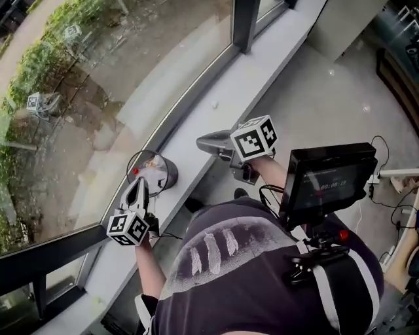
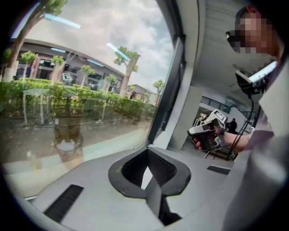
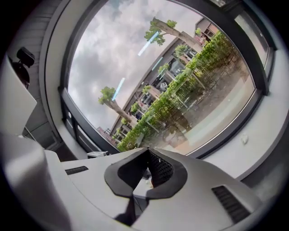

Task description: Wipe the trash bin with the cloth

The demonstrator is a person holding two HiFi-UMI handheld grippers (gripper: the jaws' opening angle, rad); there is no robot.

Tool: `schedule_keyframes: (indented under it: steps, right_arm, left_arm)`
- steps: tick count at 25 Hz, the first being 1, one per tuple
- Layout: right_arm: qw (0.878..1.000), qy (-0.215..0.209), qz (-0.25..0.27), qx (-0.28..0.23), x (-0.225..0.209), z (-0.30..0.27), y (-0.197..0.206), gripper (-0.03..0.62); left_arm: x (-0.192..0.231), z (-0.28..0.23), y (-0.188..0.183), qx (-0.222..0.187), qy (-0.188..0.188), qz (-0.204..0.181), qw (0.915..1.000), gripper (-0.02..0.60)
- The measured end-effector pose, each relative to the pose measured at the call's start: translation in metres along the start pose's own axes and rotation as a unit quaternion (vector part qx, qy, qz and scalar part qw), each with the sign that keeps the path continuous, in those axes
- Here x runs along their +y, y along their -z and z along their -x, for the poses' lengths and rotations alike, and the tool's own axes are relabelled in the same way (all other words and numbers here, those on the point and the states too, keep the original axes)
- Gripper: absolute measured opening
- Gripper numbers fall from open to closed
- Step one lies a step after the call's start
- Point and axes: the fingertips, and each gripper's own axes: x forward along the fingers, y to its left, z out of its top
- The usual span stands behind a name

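Note:
In the head view a small grey round trash bin point(image 1: 165, 178) stands on the pale window ledge point(image 1: 262, 72), close to the glass. Something pale lies inside it; I cannot tell whether it is the cloth. My left gripper point(image 1: 138, 185) points at the bin's near side, its tips just short of the rim. In the left gripper view this gripper point(image 2: 147, 154) has its jaws closed together with nothing between them. My right gripper point(image 1: 202, 140) hovers over the ledge to the right of the bin. In its own view the right gripper point(image 3: 148, 153) is also shut and empty.
A tall window point(image 1: 98, 78) runs along the far side of the ledge, with a dark frame post point(image 1: 245, 19) at the top. A dark screen point(image 1: 327, 176) is mounted at the person's chest. Cables point(image 1: 383, 176) lie on the grey floor at the right.

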Motion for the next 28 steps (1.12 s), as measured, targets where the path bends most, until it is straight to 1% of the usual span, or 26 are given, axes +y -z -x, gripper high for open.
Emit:
schedule_keyframes:
  steps: [3, 6, 7, 9, 11, 14, 17, 19, 21, 23, 24, 25, 26, 28]
  right_arm:
    - [1.0, -0.019, 0.005, -0.024, 0.004, 0.027, -0.002, -0.001]
    - [0.998, -0.029, -0.003, -0.05, 0.0, 0.054, -0.002, 0.0]
    - [0.998, -0.027, -0.004, -0.055, -0.003, 0.063, -0.002, -0.002]
    - [0.998, -0.009, 0.006, -0.06, -0.007, 0.079, 0.0, -0.002]
    - [0.998, 0.017, 0.026, -0.059, -0.011, 0.092, 0.008, -0.002]
    - [0.996, 0.043, 0.041, -0.064, -0.01, 0.108, 0.021, -0.002]
    - [0.993, 0.062, 0.049, -0.088, 0.004, 0.126, 0.032, -0.002]
    - [0.99, 0.083, 0.06, -0.097, 0.029, 0.139, 0.04, -0.002]
    - [0.985, 0.117, 0.079, -0.097, 0.068, 0.151, 0.046, -0.002]
    - [0.98, 0.147, 0.093, -0.096, 0.107, 0.156, 0.047, -0.002]
    - [0.978, 0.156, 0.095, -0.097, 0.118, 0.152, 0.045, -0.002]
    - [0.978, 0.158, 0.098, -0.094, 0.121, 0.141, 0.042, -0.002]
    - [0.98, 0.149, 0.105, -0.08, 0.116, 0.125, 0.037, -0.002]
    - [0.985, 0.102, 0.136, -0.01, 0.089, 0.084, 0.02, -0.002]
  left_arm:
    - [-0.058, -0.02, -0.021, -0.01, 0.047, -0.032, 0.9983, -0.003]
    - [-0.108, -0.039, -0.03, -0.002, 0.087, -0.077, 0.9932, -0.002]
    - [-0.124, -0.044, -0.032, 0.003, 0.096, -0.098, 0.9906, -0.003]
    - [-0.151, -0.05, -0.036, 0.019, 0.11, -0.137, 0.9843, -0.003]
    - [-0.172, -0.051, -0.033, 0.037, 0.123, -0.162, 0.9784, -0.002]
    - [-0.192, -0.05, -0.024, 0.053, 0.147, -0.172, 0.9727, -0.003]
    - [-0.213, -0.039, -0.023, 0.052, 0.174, -0.182, 0.9664, -0.003]
    - [-0.235, -0.013, -0.032, 0.039, 0.202, -0.194, 0.9593, -0.002]
    - [-0.256, 0.023, -0.048, 0.021, 0.23, -0.201, 0.9519, -0.003]
    - [-0.263, 0.055, -0.064, 0.009, 0.253, -0.193, 0.948, -0.002]
    - [-0.258, 0.062, -0.068, 0.007, 0.261, -0.185, 0.9474, -0.003]
    - [-0.247, 0.063, -0.07, 0.004, 0.263, -0.176, 0.9486, -0.002]
    - [-0.232, 0.059, -0.07, -0.004, 0.253, -0.163, 0.9536, -0.003]
    - [-0.196, 0.036, -0.067, -0.045, 0.194, -0.121, 0.9725, -0.003]
